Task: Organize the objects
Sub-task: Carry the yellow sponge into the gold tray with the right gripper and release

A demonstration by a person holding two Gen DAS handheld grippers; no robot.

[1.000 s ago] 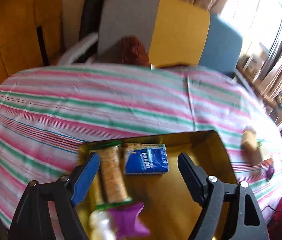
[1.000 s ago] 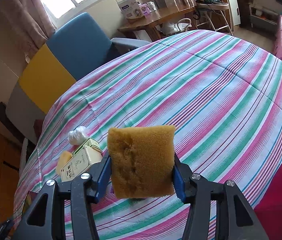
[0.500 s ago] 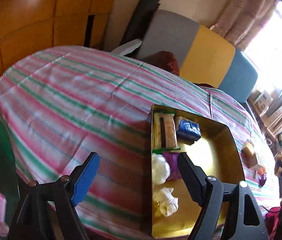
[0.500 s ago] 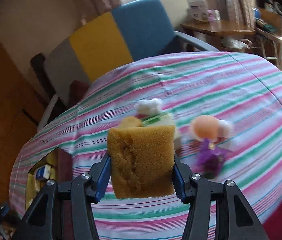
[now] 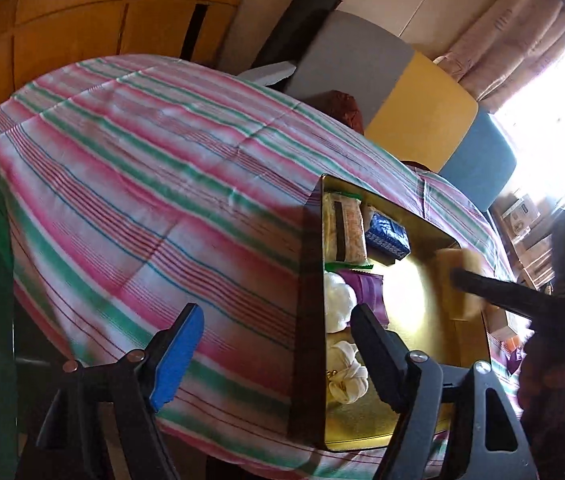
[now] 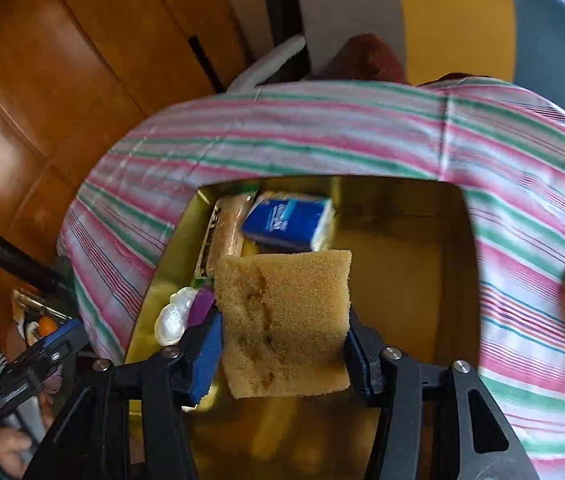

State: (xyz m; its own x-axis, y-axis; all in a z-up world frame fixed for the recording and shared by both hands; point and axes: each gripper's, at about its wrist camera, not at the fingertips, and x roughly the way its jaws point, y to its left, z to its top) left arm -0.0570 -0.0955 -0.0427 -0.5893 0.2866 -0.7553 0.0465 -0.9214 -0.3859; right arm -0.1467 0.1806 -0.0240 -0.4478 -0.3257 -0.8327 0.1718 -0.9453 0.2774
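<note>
I am holding the right gripper (image 6: 282,340) clamped on the tan sponge (image 6: 286,320), its blue pads pressing both sides, and it is hanging above the gold tray (image 6: 458,280). Just past the sponge, the blue tissue pack (image 6: 286,222) and a cracker packet (image 6: 228,232) are lying against the tray's far left corner, with white bundles (image 6: 172,318) along the left wall (the right half of the floor is standing bare). My left gripper (image 5: 274,344) is straddling the tray's left edge, its jaws wide apart and just having been closing a little, with nothing gripped. Beyond, the striped cloth (image 5: 142,160) is running clear to the table's far edge.
</note>
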